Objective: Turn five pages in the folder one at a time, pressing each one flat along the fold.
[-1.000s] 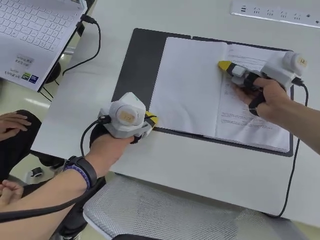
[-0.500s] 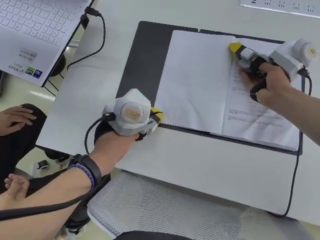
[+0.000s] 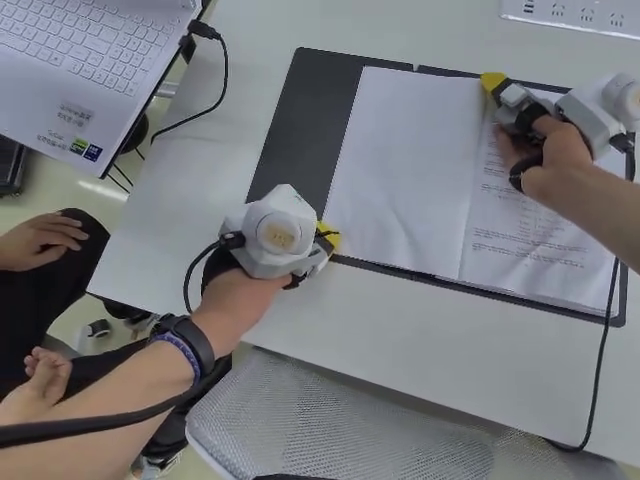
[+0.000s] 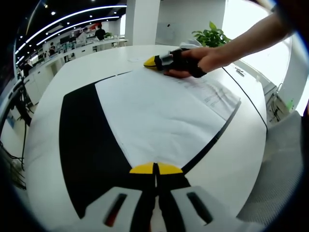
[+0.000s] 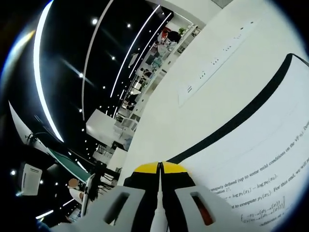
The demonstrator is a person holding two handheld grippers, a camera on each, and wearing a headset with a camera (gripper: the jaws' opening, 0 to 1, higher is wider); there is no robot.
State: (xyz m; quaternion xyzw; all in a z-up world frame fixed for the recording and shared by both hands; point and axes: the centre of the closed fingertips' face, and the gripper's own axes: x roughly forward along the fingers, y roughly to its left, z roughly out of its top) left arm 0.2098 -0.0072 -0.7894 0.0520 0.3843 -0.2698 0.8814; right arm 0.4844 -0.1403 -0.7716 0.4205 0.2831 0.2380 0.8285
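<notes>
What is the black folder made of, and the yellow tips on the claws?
The folder looks like matte black plastic or card: flat, dull, no shine. The yellow tips look like smooth plastic or rubber; hard to tell which.

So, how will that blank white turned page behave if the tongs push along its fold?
Probably light and floppy: the blank white paper page is a thin sheet lying on the black folder cover. A push from the shut right tongs, at the fold's top end, would likely wrinkle or slide it rather than meet resistance. Loose edges may lift.
</notes>
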